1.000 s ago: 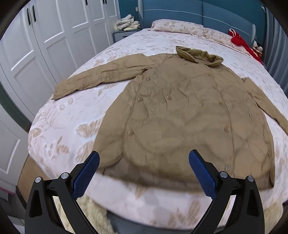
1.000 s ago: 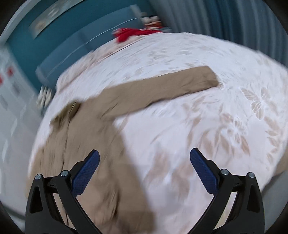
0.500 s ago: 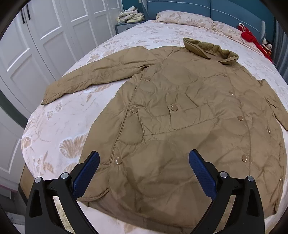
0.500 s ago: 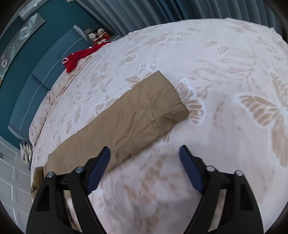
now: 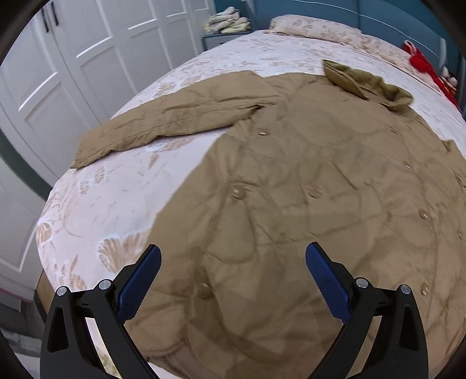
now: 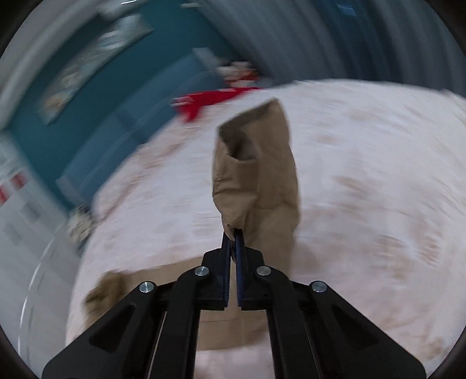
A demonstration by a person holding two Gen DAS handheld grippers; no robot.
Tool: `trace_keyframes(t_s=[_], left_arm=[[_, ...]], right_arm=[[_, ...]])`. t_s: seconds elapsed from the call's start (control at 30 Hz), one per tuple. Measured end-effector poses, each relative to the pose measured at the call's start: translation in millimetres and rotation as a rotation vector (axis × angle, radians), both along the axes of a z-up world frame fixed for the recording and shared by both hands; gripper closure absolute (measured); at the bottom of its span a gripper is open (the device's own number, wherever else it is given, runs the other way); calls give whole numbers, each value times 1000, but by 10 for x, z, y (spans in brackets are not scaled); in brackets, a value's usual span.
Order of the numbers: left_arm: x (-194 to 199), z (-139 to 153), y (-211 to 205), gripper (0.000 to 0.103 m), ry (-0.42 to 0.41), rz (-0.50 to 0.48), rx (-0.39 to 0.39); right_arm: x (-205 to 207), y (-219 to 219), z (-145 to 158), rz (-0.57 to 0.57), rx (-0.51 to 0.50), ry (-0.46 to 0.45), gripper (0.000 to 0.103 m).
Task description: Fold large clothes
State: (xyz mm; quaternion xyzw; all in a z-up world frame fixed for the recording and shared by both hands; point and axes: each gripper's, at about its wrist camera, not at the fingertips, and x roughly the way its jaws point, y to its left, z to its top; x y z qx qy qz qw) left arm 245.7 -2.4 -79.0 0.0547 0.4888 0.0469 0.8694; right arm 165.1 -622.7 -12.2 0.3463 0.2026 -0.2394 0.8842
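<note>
A large tan quilted coat (image 5: pixel 305 180) lies face up on the bed (image 5: pixel 110 198), its left sleeve (image 5: pixel 163 128) stretched out toward the wardrobe and its hood (image 5: pixel 367 81) at the far end. My left gripper (image 5: pixel 233 277) is open and empty, hovering over the coat's lower left front. My right gripper (image 6: pixel 233 233) is shut on the cuff end of the coat's right sleeve (image 6: pixel 256 169), which is lifted off the bed and stands up in front of the camera. The right wrist view is motion-blurred.
White wardrobe doors (image 5: pixel 87 58) stand close along the bed's left side. A nightstand with folded cloths (image 5: pixel 227 26) and pillows (image 5: pixel 314 26) sit at the head. A red garment (image 5: pixel 422 64) lies at the far right (image 6: pixel 209 99). Curtains (image 6: pixel 349 40) hang beyond.
My right gripper closed on the sleeve cuff and lifted it off the bed. My left gripper moved forward and lower over the coat's front, staying open.
</note>
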Motion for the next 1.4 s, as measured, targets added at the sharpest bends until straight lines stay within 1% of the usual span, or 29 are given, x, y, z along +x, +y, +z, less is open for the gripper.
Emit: trace_keyframes(t_s=[0.07,0.13,0.23,0.27,0.3,0.37,0.43,0.47,0.5,0.57,0.6,0.63,0.67,0.7,0.73,0.77,0.8,0.87,0.93,0.97,1.03,1.13,1.2,1.23,1.3,1.33,1.37,1.4], left_arm=[[47,-6,55,5,-7,26,12],[77,-8,114,5,-14,47,21],[104,-17,224,5,-15,75,27],[111,-24,268,5,-13,84,26],[115,-31,311,5,-12,92,26],[122,-44,397,5,-8,105,26],[124,-62,450,5,-2,114,24],[133,-72,491,5,1,120,17],[143,-78,522,5,2,124,12],[166,-88,562,5,2,125,12],[179,-82,576,5,1,123,12],[203,-71,586,5,-3,121,14],[227,-68,581,5,-5,119,12],[258,-49,582,5,-7,114,1],[294,-27,579,5,-8,108,-21],[326,-15,570,5,-8,105,-43],[382,12,553,5,-4,98,-88],[505,46,504,5,9,84,-202],[642,49,424,5,32,67,-325],[761,26,345,5,58,58,-411],[918,-37,193,5,95,52,-494],[1084,-122,-24,6,118,45,-537],[1189,-177,-144,9,124,61,-556],[1216,-189,-165,16,123,70,-551],[1297,-204,-248,48,121,64,-543],[1331,-201,-281,56,120,57,-537],[1388,-181,-330,73,114,46,-519],[1419,-153,-356,91,102,39,-498]], right_arm=[[282,379,252,133,-48,-25,101],[623,929,474,295,-91,-52,101],[1068,1716,575,510,-107,-58,101],[1158,1907,573,557,-107,-53,101],[1317,2248,525,642,-109,-36,101],[1497,2759,396,745,-125,2,101],[1605,3199,233,836,-118,45,101],[1656,3395,97,879,-100,73,101],[1698,3583,-59,924,-80,109,98],[1760,3816,-339,972,-82,181,90],[1759,3927,-424,992,-99,215,79],[1723,3992,-469,1008,-118,226,72],[1683,4034,-487,1014,-128,224,67],[1596,4037,-463,1016,-136,212,58],[1497,4046,-433,1007,-134,200,51],[1403,3964,-394,988,-121,180,49],[1316,3873,-414,972,-109,169,48],[1136,3608,-445,894,-82,156,47],[976,3138,-471,762,-29,157,46],[924,2951,-529,707,11,157,46],[815,2445,-659,570,117,161,45],[729,1853,-870,392,239,147,45],[760,1626,-988,335,296,141,45],[800,1507,-1067,310,337,130,45],[869,1352,-1192,280,408,97,47],[931,1283,-1246,268,443,75,53],[1008,1245,-1279,262,462,67,59],[1097,1211,-1303,264,479,60,76]])
